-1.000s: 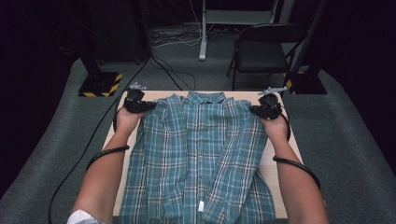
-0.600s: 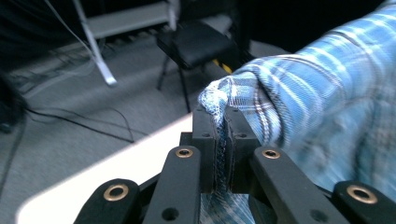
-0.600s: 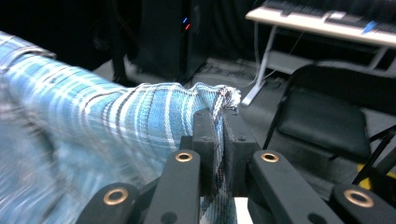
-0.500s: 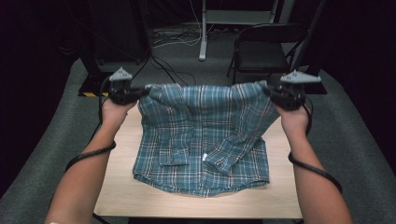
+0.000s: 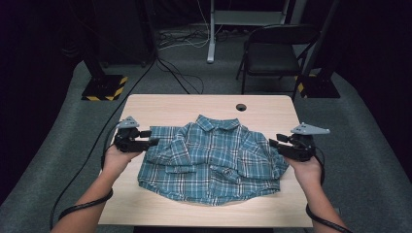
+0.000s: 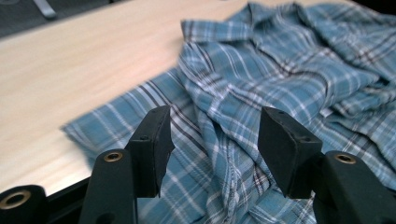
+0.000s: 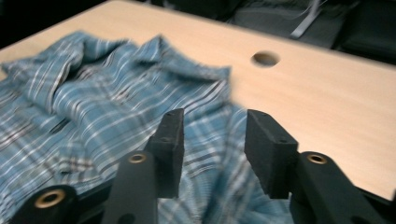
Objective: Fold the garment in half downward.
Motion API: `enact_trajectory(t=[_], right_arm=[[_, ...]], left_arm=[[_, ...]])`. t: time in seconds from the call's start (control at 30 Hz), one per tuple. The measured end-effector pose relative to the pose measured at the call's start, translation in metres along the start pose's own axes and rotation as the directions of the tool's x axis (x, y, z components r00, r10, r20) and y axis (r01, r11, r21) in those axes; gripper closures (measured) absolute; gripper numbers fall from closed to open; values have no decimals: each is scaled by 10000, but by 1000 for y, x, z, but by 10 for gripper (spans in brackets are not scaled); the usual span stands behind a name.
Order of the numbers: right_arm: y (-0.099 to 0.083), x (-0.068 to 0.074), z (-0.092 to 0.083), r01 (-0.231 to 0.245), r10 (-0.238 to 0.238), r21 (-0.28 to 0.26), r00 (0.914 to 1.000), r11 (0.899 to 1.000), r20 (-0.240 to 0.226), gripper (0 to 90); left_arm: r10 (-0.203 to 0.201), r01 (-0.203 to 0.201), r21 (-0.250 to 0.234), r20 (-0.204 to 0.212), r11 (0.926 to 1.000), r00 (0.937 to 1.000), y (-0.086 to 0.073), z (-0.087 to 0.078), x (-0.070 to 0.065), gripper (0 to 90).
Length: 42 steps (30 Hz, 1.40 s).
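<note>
A blue plaid shirt [image 5: 214, 155] lies rumpled and folded over on the wooden table [image 5: 194, 104], collar toward the far side. My left gripper [image 5: 150, 141] sits at the shirt's left edge and my right gripper [image 5: 273, 143] at its right edge. The jaws of both have just been opening. In the left gripper view the left gripper [image 6: 215, 135] stands open over the shirt [image 6: 280, 70], its pads off the cloth. In the right gripper view the right gripper [image 7: 212, 140] is also open, with the shirt [image 7: 93, 93] lying loose beneath the gap.
A round cable hole [image 5: 241, 107] is in the table near its far edge. Beyond the table stand a black chair [image 5: 277, 53] and a stand base with yellow-black stripes [image 5: 104, 87]. Cables trail from both grippers over the grey carpet.
Both grippers held the shirt's shoulders, lifted it, and brought it toward the near side. The shirt now lies folded on the table, and both pairs of jaws have let go and opened.
</note>
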State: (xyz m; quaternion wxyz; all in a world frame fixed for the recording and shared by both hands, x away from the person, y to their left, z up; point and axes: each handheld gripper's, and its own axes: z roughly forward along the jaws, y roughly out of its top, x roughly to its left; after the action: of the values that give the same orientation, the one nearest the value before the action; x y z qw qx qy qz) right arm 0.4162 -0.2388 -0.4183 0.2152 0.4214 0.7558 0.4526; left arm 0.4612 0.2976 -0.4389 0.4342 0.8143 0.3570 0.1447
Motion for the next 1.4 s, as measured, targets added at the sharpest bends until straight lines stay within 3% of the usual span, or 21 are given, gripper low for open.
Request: enact_trajectory(t=[0.17,0.33,0.47,0.53,0.63,0.73,0.8,0.87,0.97,1.13,1.17,1.27,1.4], right_arm=[[-16,5,44,-177,218,1006,9990,9948,-400,504],[-32,7,85,-333,476,2121,9969,9767,-629,454],[-41,7,103,-125,193,2841,9996,9587,-212,478],[-44,6,104,-99,130,2954,9999,9553,-86,471],[-44,2,101,-470,445,2743,9989,9605,151,447],[-47,0,103,-668,756,3051,9970,9500,-168,636],[-46,2,100,-314,425,2953,9986,9549,-311,791],[-41,2,94,-237,380,2670,9981,9634,-488,864],[-31,-1,84,-404,591,2221,9952,9742,-780,888],[-11,0,64,-38,212,1663,9945,9861,-1028,894],[-8,0,61,-32,197,1564,9944,9877,-1040,895],[11,2,32,141,-67,682,9942,9976,-1074,895],[22,7,-5,375,-388,-139,9931,9992,-1104,895]], left_arm=[[2,-18,927,169,9957,9999,-13,41,0,416],[-336,256,1459,528,9890,9980,-23,68,2,425],[-329,208,1665,700,9858,9970,-26,77,1,510],[-284,157,1704,719,9852,9970,-26,79,0,554],[-156,14,1830,762,9831,9970,-24,81,-2,626],[75,-199,1827,681,9830,9977,-23,82,-5,716],[113,-221,1694,644,9853,9979,-22,80,-6,749],[182,-277,1451,668,9890,9976,-18,75,-7,786],[108,-207,1148,864,9932,9962,-9,66,-7,832],[553,-619,673,966,9958,9938,7,47,-11,854],[740,-789,486,956,9957,9927,13,36,-13,855],[952,-955,-9,948,9954,9909,19,13,-18,855],[1198,-1142,-554,1120,9919,9865,14,-23,-29,855]])
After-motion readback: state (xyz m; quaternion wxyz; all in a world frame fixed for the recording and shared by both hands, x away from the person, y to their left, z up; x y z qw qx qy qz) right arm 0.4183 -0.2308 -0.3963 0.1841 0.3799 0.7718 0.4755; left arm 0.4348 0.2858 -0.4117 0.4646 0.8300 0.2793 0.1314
